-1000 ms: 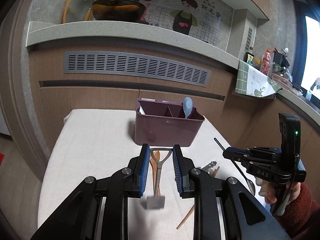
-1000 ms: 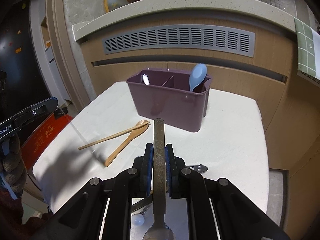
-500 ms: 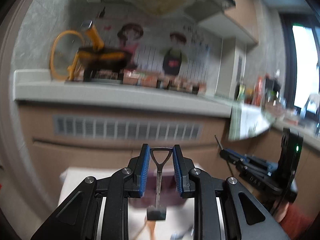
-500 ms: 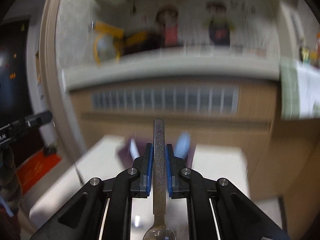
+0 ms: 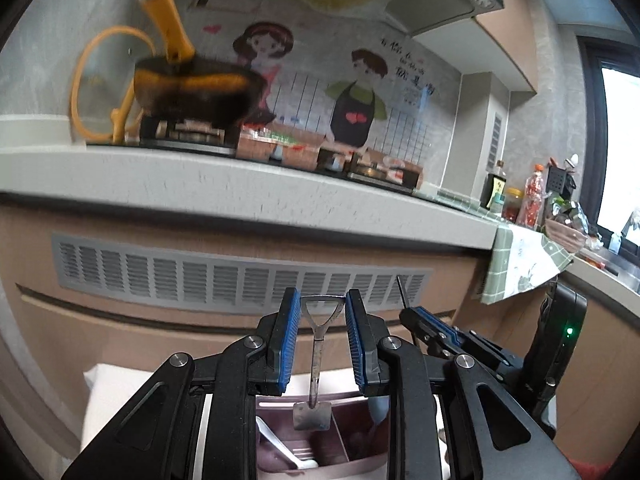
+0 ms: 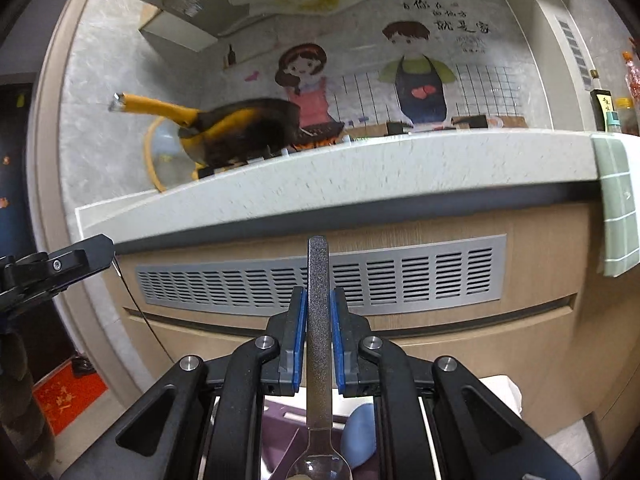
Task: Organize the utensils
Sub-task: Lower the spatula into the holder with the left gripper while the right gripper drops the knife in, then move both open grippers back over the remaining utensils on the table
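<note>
Both grippers have risen from the tabletop in the past second and now hang above the purple utensil caddy, their cameras tipped up toward the kitchen counter rather than down at the cloth. The left gripper is clamped on a small shovel-shaped metal spoon, its blue pads pressing the triangular handle loop from either side; the spoon dangles upright, its square blade hanging just over the caddy's middle divider, though whether it touches cannot be told. A white plastic spoon lies in the compartment to the left. The right gripper is squeezed tight on the flat textured handle of a metal spoon, handle pointing away from the camera and bowl toward it, poised over the same caddy beside a pale blue spoon that stands in it. A corner of white tablecloth shows beneath the left gripper. Behind, a grey vent grille runs across the cabinet front, a yellow-handled pan sits on the stove, and a cartoon couple decorates the tiled wall.
</note>
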Available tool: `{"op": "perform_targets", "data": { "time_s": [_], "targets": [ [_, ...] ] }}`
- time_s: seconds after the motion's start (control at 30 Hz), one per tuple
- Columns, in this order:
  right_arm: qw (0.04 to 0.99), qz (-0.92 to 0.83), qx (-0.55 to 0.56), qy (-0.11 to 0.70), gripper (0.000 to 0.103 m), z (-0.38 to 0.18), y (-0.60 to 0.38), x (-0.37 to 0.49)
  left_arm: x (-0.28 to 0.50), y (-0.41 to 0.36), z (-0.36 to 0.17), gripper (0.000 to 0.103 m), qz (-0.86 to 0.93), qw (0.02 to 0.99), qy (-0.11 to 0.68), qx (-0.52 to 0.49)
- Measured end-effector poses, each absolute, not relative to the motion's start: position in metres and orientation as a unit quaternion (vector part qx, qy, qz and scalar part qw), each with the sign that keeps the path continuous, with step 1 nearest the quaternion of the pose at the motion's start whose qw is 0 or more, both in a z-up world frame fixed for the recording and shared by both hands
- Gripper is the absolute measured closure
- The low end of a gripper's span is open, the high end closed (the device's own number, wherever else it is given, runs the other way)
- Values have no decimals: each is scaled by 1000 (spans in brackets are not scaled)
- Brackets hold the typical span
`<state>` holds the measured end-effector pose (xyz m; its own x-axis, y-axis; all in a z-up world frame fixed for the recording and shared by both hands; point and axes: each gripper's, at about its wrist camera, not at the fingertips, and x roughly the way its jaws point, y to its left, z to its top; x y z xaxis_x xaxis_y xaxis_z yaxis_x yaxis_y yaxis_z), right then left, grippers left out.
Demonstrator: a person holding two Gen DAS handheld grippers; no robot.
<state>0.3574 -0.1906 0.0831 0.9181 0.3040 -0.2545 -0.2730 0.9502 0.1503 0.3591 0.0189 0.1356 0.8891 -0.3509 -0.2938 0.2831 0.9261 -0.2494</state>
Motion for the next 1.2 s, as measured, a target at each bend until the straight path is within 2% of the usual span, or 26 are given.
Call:
{"op": "perform_targets", "data": {
  "time_s": [0.17, 0.27, 0.3, 0.33, 0.5, 0.63, 0.93, 1.2],
  "targets": [
    [980, 135, 48, 138, 93, 59, -184, 371, 378, 18, 112, 79, -180, 959, 185, -114],
    [980, 131, 37, 146, 91, 49, -184, 370, 381, 21, 103, 68, -188, 959, 170, -129],
    [980, 124, 34, 149, 91, 47, -186, 368, 380, 22, 102, 61, -187, 959, 170, -129],
    [980, 120, 33, 153, 91, 47, -189, 366, 376, 23, 102, 59, -187, 958, 172, -131],
    [983, 104, 27, 151, 89, 59, -210, 334, 350, 36, 95, 59, -173, 960, 181, -129],
    [984, 76, 7, 159, 78, 64, -223, 298, 333, 52, 57, 59, -156, 945, 252, -136],
    [960, 101, -6, 262, 78, 42, -244, 237, 265, 52, -17, 59, -124, 916, 362, -121],
    [897, 164, 14, 411, 78, -29, -258, 194, 233, 26, -54, 59, -147, 894, 410, -100]
  ]
}}
